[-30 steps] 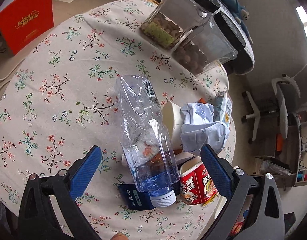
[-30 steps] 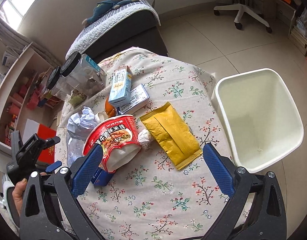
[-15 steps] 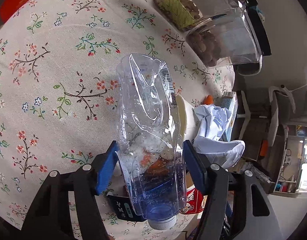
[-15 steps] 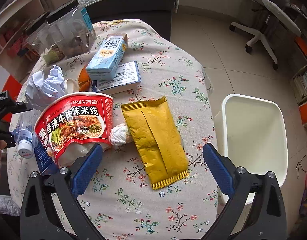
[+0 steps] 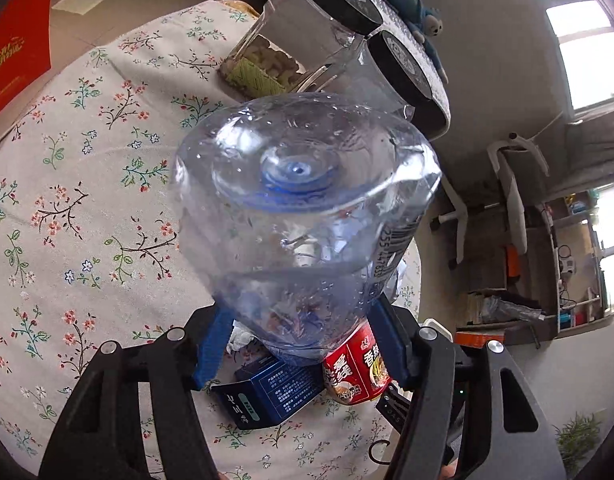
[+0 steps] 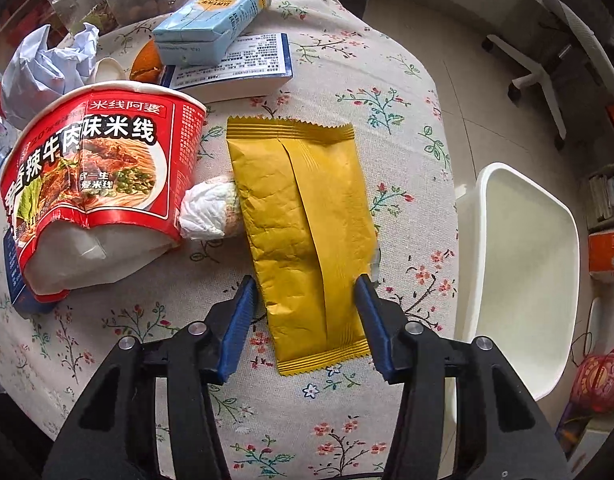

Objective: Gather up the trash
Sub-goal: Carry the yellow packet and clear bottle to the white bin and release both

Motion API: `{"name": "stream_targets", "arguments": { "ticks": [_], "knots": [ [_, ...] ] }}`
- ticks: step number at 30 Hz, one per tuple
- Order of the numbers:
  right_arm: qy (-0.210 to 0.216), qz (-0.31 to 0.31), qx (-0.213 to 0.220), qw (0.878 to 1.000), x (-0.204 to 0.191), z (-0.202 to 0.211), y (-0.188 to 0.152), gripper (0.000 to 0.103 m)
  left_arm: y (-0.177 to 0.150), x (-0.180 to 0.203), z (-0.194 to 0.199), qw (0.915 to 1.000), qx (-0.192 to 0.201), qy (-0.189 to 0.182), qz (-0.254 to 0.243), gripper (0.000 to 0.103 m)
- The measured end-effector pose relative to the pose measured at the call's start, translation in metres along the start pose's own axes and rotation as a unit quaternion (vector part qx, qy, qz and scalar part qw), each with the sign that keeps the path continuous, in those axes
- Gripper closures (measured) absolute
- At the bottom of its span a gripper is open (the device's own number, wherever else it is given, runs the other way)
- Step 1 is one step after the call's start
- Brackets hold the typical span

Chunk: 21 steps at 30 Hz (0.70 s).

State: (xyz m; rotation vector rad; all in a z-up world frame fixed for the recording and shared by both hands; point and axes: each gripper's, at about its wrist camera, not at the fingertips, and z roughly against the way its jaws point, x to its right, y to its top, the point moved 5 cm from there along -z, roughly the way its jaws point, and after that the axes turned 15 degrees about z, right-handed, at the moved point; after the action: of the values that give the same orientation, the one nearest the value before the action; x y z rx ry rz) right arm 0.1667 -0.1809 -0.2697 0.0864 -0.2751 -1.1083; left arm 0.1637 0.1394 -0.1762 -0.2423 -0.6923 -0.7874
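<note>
A crushed clear plastic bottle [image 5: 303, 200] fills the left wrist view, base toward the camera, lifted off the flowered tablecloth [image 5: 87, 200]. My left gripper [image 5: 303, 316] is shut on its lower body near the neck. In the right wrist view a yellow snack packet [image 6: 299, 200] lies flat on the cloth. My right gripper [image 6: 306, 282] points steeply down over its near end, and its jaws are closing with the packet between them. The blue pads [image 6: 243, 312] stand at the packet's edges, and the packet is not squeezed.
A torn red noodle cup [image 6: 99, 160] lies left of the packet, with a white tissue wad [image 6: 207, 208] between them. Behind are a pale blue carton [image 6: 211, 20], a printed box [image 6: 243, 64] and crumpled paper [image 6: 47, 68]. A white bin [image 6: 519, 264] stands on the floor at the right. Two black-lidded jars [image 5: 307, 40] stand at the table's back.
My left gripper closed on the bottle and has raised it, tipping its base toward the camera. My right gripper came down over the yellow packet and its jaws have narrowed around it.
</note>
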Motion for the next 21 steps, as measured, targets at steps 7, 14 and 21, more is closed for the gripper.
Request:
{"name": "stream_targets", "arguments": {
  "ticks": [7,14,21],
  "knots": [
    [0.021,-0.014,0.020,0.999,0.009,0.016,-0.003,0.080,-0.002,0.009,0.011,0.9995,0.025,-0.009,-0.015,0.040],
    [0.026,-0.038,0.071,0.996,0.019,0.049,-0.004,0.084,-0.003,0.018,0.035,0.9959,0.083,-0.011,-0.035,0.040],
    [0.031,-0.061,0.133,0.989,0.028,0.079,-0.003,0.084,-0.007,0.030,0.064,0.9890,0.135,-0.049,-0.035,0.040]
  ]
}}
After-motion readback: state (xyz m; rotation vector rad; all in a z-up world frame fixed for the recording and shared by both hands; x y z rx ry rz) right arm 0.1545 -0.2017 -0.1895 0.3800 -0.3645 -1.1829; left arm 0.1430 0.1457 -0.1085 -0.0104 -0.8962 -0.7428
